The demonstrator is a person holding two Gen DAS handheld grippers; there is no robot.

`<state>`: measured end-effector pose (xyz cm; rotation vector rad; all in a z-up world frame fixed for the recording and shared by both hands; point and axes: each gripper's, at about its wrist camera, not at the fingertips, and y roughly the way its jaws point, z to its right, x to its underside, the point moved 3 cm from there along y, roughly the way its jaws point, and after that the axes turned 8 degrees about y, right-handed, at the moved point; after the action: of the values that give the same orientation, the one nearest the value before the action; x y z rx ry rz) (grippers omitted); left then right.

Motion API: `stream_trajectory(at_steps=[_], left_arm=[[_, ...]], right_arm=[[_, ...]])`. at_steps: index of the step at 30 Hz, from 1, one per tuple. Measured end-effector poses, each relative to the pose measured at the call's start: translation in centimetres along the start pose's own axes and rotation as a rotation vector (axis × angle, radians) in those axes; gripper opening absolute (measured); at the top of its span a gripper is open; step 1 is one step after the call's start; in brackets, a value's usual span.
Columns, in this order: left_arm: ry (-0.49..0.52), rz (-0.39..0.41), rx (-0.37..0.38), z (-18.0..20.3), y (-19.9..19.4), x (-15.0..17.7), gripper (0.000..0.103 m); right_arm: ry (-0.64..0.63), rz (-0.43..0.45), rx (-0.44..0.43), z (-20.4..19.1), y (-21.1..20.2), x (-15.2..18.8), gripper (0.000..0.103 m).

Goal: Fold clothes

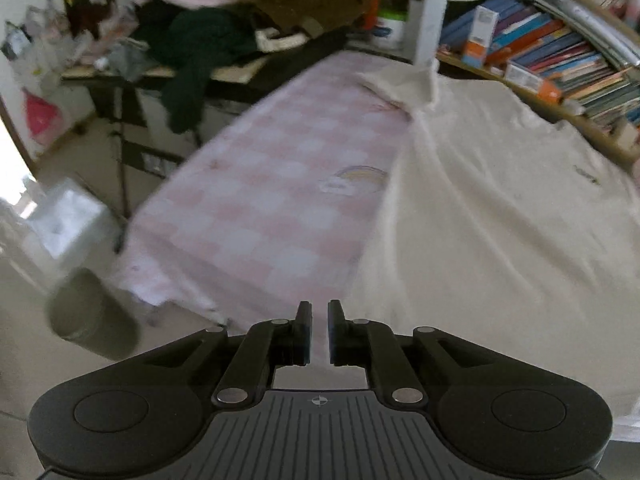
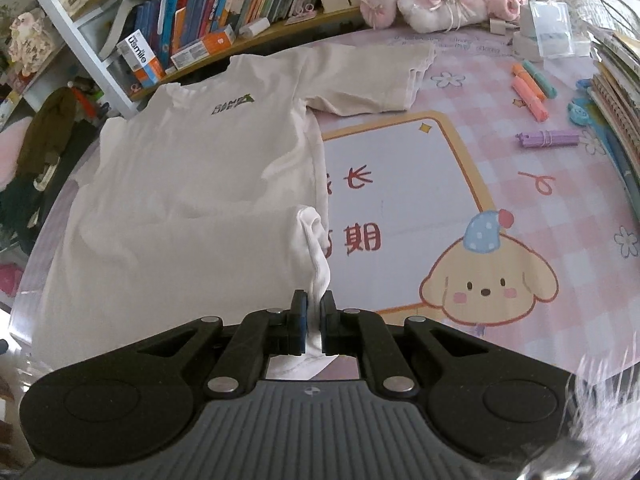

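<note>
In the left wrist view our left gripper hangs nearly closed on nothing, above the table edge just beside the shirt; only here we see the floor and a bin. In the right wrist view our right gripper pinches the shirt's hem, lifted off the pink mat; books line the shelf behind
</note>
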<state>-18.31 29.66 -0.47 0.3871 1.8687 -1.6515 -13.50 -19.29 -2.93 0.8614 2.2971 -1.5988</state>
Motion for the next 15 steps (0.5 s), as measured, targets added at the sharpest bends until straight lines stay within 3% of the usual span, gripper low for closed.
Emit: stream_trajectory(at_steps=[2,7,10,15], left_arm=[[0.019,0.037,0.019,0.8,-0.3,-0.3,0.011],[0.109,0.081,0.126,6.0,1.7,-1.7,0.018],[0.164,0.108,0.190,9.1,2.9,-2.5,0.018],[0.271,0.113,0.272,14.0,5.4,-3.3,0.018]], right_arm=[[-0.015,-0.008,0.006,0.0,0.2,0.3,0.007],[-0.090,-0.029,0.017,-0.1,0.9,1.3,0.021],[-0.130,-0.051,0.016,-0.5,1.2,1.9,0.007],[-0.060,-0.027,-0.098,-1.6,-1.6,1.5,0.006]])
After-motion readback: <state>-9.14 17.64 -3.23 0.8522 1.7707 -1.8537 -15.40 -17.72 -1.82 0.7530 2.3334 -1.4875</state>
